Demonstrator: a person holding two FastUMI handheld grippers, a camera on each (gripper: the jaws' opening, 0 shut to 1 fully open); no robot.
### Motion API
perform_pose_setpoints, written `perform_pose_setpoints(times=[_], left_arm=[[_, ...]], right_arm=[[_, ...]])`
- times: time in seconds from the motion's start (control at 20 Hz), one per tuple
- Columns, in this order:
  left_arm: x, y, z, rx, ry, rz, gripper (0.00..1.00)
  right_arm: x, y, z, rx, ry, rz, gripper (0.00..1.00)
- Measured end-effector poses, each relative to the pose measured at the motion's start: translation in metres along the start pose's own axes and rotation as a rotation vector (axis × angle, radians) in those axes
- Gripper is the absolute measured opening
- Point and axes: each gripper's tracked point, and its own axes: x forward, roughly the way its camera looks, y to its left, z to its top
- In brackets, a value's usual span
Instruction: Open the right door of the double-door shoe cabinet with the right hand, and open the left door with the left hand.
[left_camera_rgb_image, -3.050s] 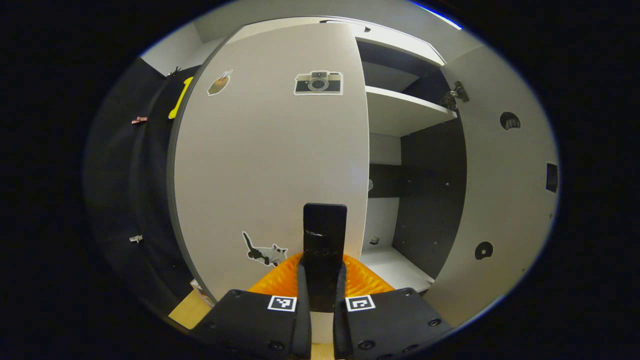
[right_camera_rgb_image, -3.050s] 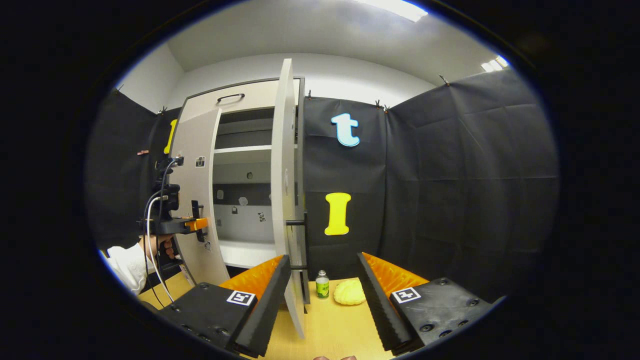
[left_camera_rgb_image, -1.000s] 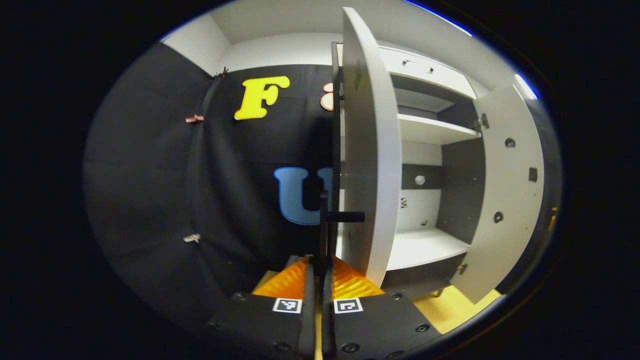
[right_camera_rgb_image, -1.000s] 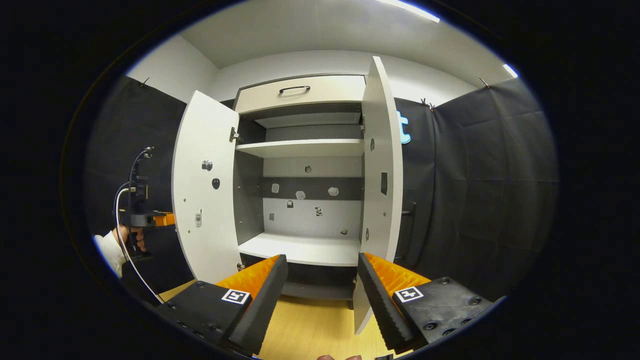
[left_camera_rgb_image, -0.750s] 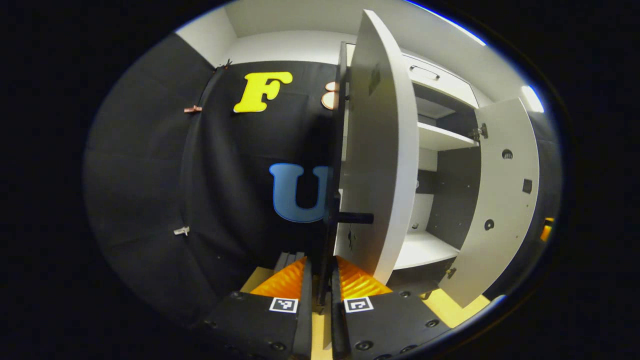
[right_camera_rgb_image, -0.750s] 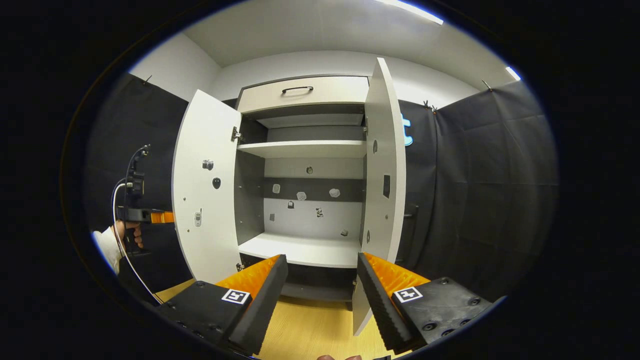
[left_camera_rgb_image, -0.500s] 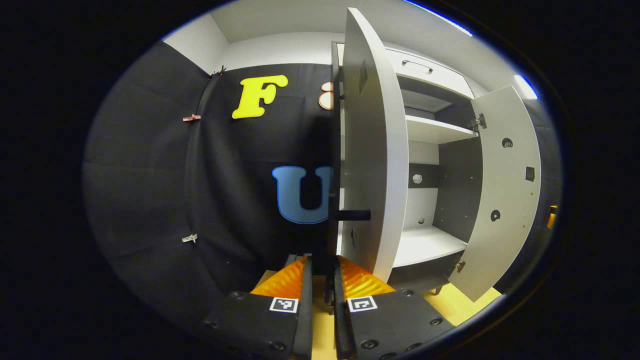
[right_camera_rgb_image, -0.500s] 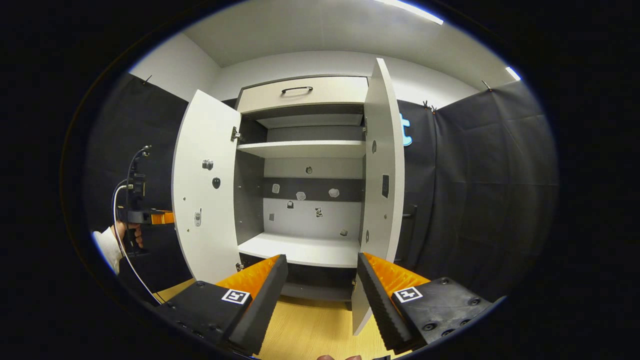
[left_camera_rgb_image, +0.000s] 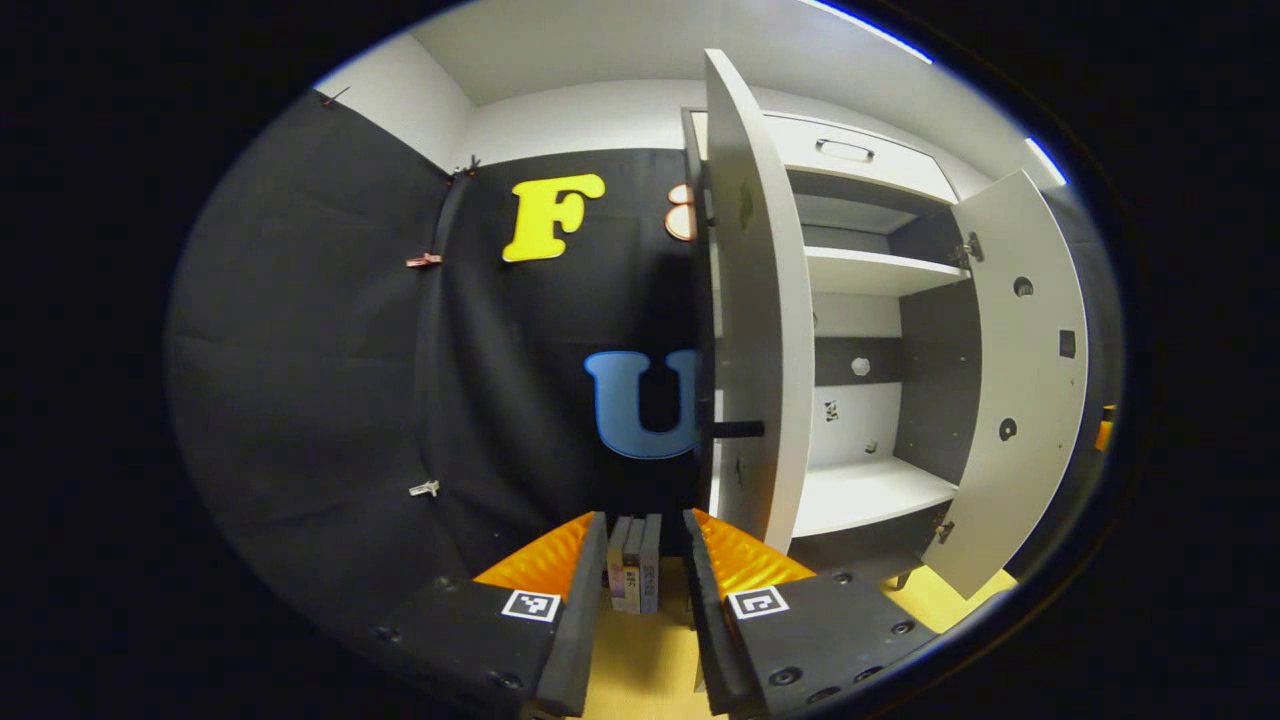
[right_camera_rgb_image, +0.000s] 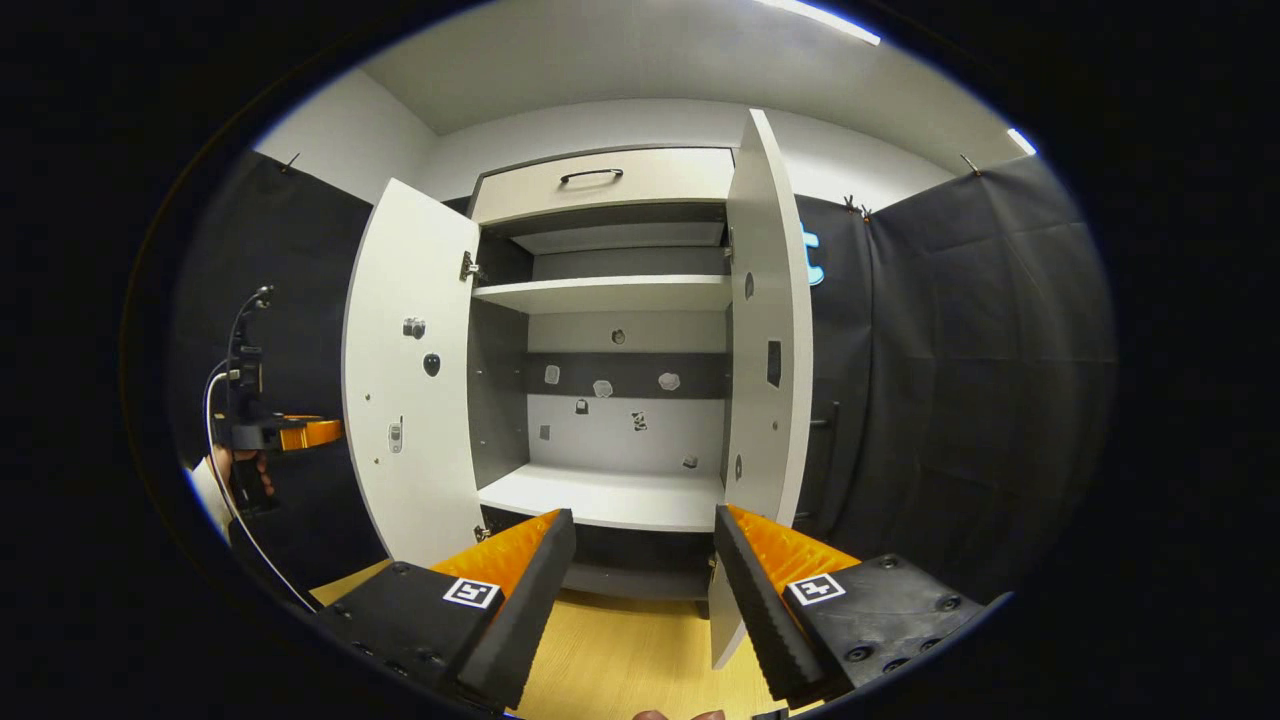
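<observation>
The white shoe cabinet stands with both doors swung wide. In the right gripper view the left door and right door flank the bare shelves. My right gripper is open, low in front of the cabinet and holding nothing. In the left gripper view the left door is seen nearly edge-on, its dark handle sticking out. My left gripper is open below and short of that handle, not touching it. The right gripper view shows the left gripper beside the left door, held by a hand.
A drawer with a dark handle tops the cabinet. Several small boxes stand on the wooden surface beyond my left fingers. The right door hangs open at the right of the left gripper view. Black cloth walls close in both sides.
My left gripper pulled the left door from nearly closed to wide open, then opened and drew back off the handle. The right gripper has stayed open and almost still.
</observation>
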Motion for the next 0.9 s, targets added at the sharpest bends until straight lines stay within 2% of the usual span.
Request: perform_pose_setpoints(times=[0.15, 0.25, 0.35, 0.4, 0.45, 0.5, 0.75, 0.9], left_arm=[[-0.022, 0.012, 0.01, -0.008, -0.027, 0.042, 0.49], [-0.037, 0.01, 0.019, 0.001, -0.045, 0.045, 0.58], [-0.052, 0.002, 0.027, 0.002, -0.066, 0.033, 0.67], [-0.059, -0.003, 0.028, 0.001, -0.068, 0.02, 0.82], [-0.065, -0.009, 0.029, 0.003, -0.071, 0.009, 0.84], [-0.07, -0.014, 0.032, 0.008, -0.075, 0.001, 0.94], [-0.091, -0.047, 0.031, -0.003, -0.081, -0.048, 0.96], [-0.098, -0.06, 0.027, 0.009, -0.07, -0.048, 0.96]], right_arm=[[0.002, 0.003, 0.002, 0.0, -0.006, 0.001, 0.89], [0.003, 0.005, 0.002, -0.004, -0.009, 0.0, 0.89], [0.005, 0.007, 0.003, -0.002, -0.01, -0.003, 0.89], [0.005, 0.007, 0.004, 0.0, -0.01, -0.003, 0.9], [0.006, 0.008, 0.003, 0.003, -0.01, -0.005, 0.9], [0.005, 0.008, 0.004, 0.004, -0.012, -0.009, 0.9], [0.005, 0.004, 0.012, 0.005, -0.036, -0.038, 0.92], [0.006, 0.001, 0.017, 0.018, -0.045, -0.061, 0.95]])
